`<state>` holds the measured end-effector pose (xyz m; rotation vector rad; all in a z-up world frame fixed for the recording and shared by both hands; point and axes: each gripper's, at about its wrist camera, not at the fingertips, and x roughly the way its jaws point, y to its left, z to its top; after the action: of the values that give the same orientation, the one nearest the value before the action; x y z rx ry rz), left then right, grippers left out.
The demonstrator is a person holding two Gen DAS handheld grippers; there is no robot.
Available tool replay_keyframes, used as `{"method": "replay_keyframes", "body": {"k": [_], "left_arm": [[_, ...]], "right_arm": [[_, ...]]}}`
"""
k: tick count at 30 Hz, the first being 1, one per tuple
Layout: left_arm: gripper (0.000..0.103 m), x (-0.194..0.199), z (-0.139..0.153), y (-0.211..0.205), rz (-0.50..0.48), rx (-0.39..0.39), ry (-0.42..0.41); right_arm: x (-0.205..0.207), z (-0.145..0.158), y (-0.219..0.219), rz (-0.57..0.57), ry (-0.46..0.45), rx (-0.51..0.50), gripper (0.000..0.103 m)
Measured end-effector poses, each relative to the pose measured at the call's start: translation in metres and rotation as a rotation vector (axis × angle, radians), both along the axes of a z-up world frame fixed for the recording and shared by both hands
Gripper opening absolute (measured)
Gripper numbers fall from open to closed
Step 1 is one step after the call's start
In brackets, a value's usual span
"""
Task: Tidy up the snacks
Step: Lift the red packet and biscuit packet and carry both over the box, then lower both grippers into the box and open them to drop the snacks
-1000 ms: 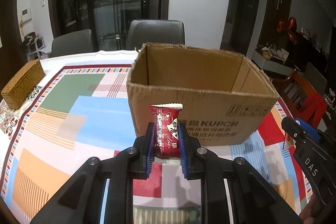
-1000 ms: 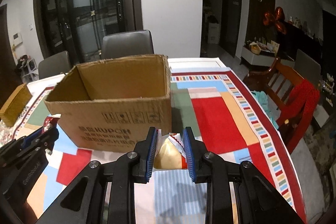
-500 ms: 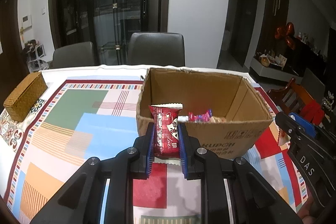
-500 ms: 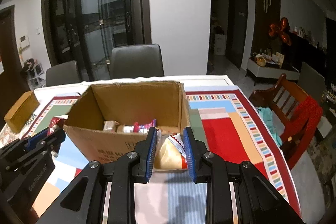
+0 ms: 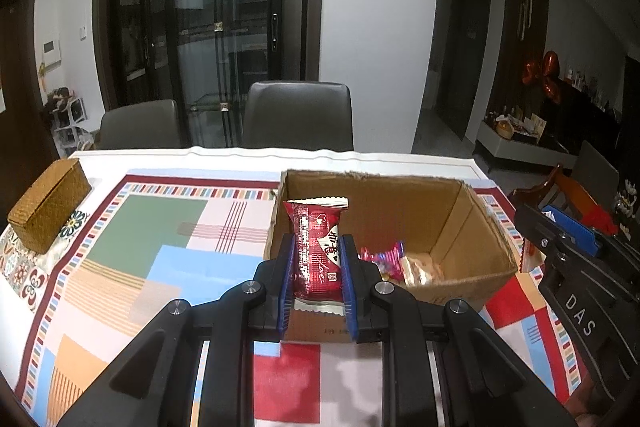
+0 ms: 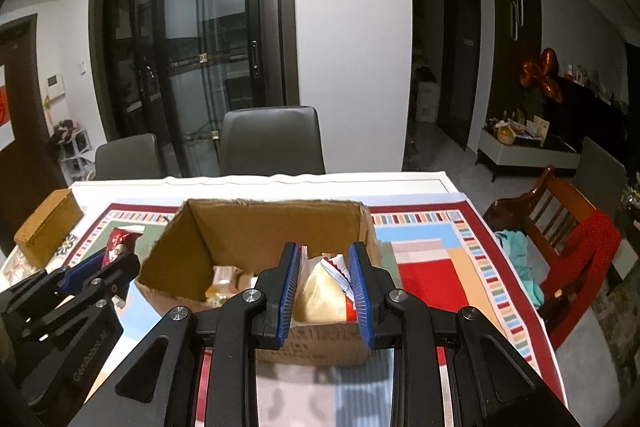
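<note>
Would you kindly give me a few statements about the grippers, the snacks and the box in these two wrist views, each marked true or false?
1. The left gripper is shut on a red snack packet. True.
2. The right gripper is empty. False: it is shut on a yellow snack packet.
3. The cardboard box is open at the top and already holds a few wrapped snacks, among them a pink wrapped candy. True.
4. The woven box sits inside the cardboard box. False: it rests on the table, off to the left and apart from it.
5. The red snack packet lies flat on the tablecloth. False: it is held upright between the jaws, above the table.
</note>
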<state>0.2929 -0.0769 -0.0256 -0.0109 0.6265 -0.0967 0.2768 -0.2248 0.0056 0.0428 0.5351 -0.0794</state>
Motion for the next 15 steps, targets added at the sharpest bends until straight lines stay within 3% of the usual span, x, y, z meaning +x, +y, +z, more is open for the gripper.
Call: {"method": "replay_keyframes", "body": {"k": [15], "left_arm": [[0.022, 0.041, 0.001, -0.001, -0.023, -0.002, 0.004]], "right_arm": [[0.037, 0.003, 0.004, 0.012, -0.007, -0.007, 0.027]]}}
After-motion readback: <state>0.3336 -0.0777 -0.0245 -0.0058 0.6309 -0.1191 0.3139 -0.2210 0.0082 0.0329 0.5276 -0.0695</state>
